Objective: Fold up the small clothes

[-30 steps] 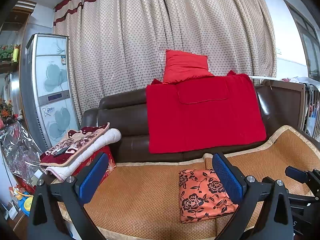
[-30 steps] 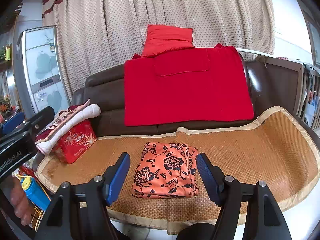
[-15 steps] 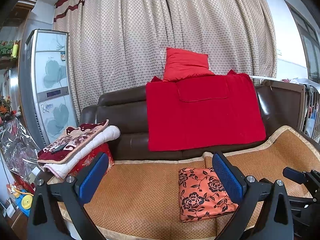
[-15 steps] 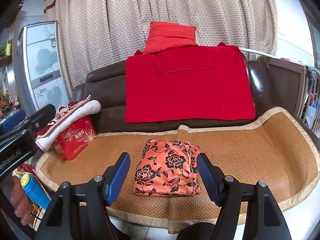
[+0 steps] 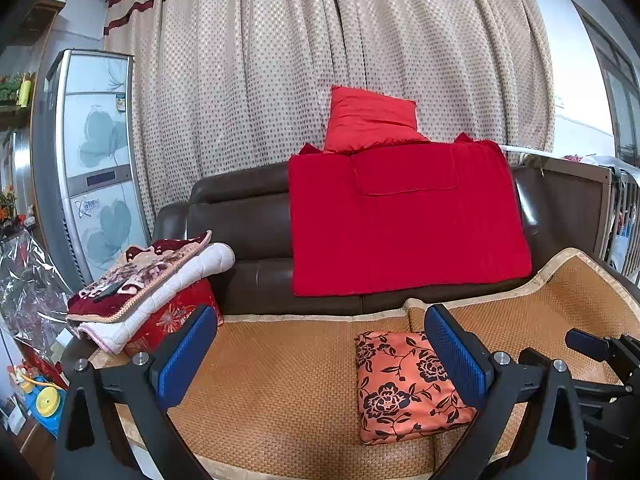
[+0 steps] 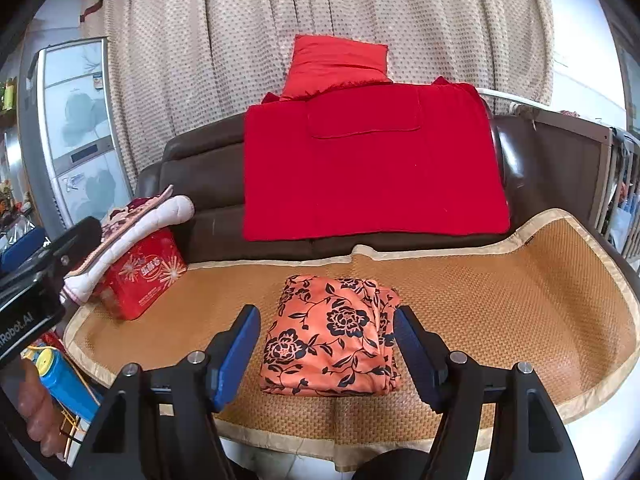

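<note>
An orange garment with black flowers (image 6: 332, 344) lies folded into a thick rectangle on the woven mat (image 6: 500, 300) covering the sofa seat. My right gripper (image 6: 326, 350) hovers in front of it, open, the fabric showing between the blue pads without touching them. In the left wrist view the same garment (image 5: 400, 384) sits to the right, partly behind the right pad. My left gripper (image 5: 320, 352) is open and holds nothing, with bare mat (image 5: 280, 380) between its pads.
A red blanket (image 6: 372, 164) and red pillow (image 6: 336, 64) drape over the brown sofa back. At the left end a red tin box (image 6: 144, 272) carries a stack of folded quilts (image 5: 152, 276). A tall cabinet (image 5: 96, 160) stands left; a hand (image 6: 36, 400) shows at lower left.
Both views have shifted slightly: the sofa and garment sit a little lower and closer in frame. The garment has not moved and both grippers stay open.
</note>
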A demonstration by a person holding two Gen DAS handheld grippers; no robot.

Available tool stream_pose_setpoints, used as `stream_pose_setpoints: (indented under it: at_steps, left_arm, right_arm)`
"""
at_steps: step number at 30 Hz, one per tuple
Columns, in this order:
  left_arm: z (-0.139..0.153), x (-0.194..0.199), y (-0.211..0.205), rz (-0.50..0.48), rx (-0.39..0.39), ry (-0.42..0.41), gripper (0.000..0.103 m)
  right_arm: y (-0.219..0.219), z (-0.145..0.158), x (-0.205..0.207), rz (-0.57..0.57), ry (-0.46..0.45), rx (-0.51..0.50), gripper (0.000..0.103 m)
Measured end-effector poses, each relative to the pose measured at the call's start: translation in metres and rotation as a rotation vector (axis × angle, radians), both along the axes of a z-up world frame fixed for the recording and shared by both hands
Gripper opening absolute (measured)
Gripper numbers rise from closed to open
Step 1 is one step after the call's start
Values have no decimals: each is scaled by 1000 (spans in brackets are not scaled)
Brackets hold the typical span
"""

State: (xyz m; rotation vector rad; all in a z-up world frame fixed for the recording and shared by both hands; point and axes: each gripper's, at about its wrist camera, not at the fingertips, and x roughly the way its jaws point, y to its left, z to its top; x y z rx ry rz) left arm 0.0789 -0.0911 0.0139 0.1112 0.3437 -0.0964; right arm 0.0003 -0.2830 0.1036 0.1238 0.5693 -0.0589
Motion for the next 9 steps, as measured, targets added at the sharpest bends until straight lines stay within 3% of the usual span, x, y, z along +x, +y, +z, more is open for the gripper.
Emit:
stream_pose_setpoints:
  at_steps: [9]
  left_arm:
    - [-22, 35, -8, 6, 10, 1, 103]
  right_arm:
    - [-13, -21, 38, -1, 68, 23, 73]
